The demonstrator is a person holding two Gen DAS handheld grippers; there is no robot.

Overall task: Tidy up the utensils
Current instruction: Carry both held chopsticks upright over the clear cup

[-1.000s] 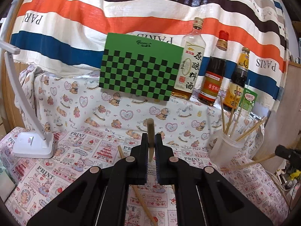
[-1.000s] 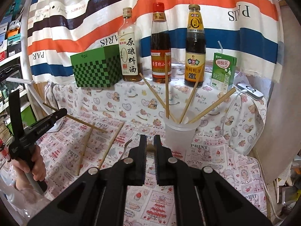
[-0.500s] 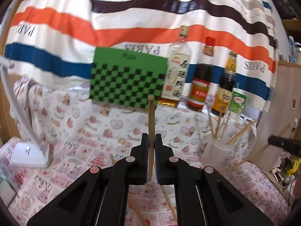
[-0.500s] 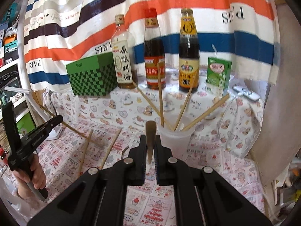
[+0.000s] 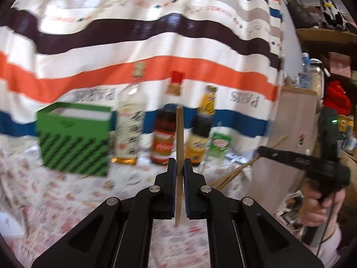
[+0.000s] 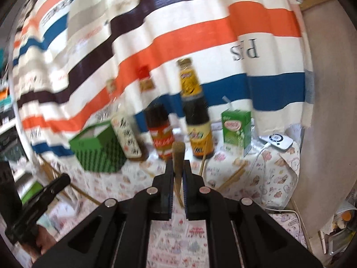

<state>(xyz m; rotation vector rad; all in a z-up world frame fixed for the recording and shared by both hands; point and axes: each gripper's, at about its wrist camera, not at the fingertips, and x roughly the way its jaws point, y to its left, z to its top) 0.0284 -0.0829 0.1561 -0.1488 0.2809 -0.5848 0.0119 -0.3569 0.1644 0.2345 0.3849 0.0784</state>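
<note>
Bottles (image 6: 196, 111) line printed tablecloth (image 6: 272, 178) before striped curtain (image 5: 156, 44).

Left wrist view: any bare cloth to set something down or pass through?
Bare, though blurred: tablecloth below the green box, left of the left gripper. Crowded: bottles along the back, chopsticks and the right gripper to the right.

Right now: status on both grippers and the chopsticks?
Left gripper shut on chopstick, held upright. Right gripper shut on second chopstick. Both frames blurred. Cup not in view; bottles stand ahead.
</note>
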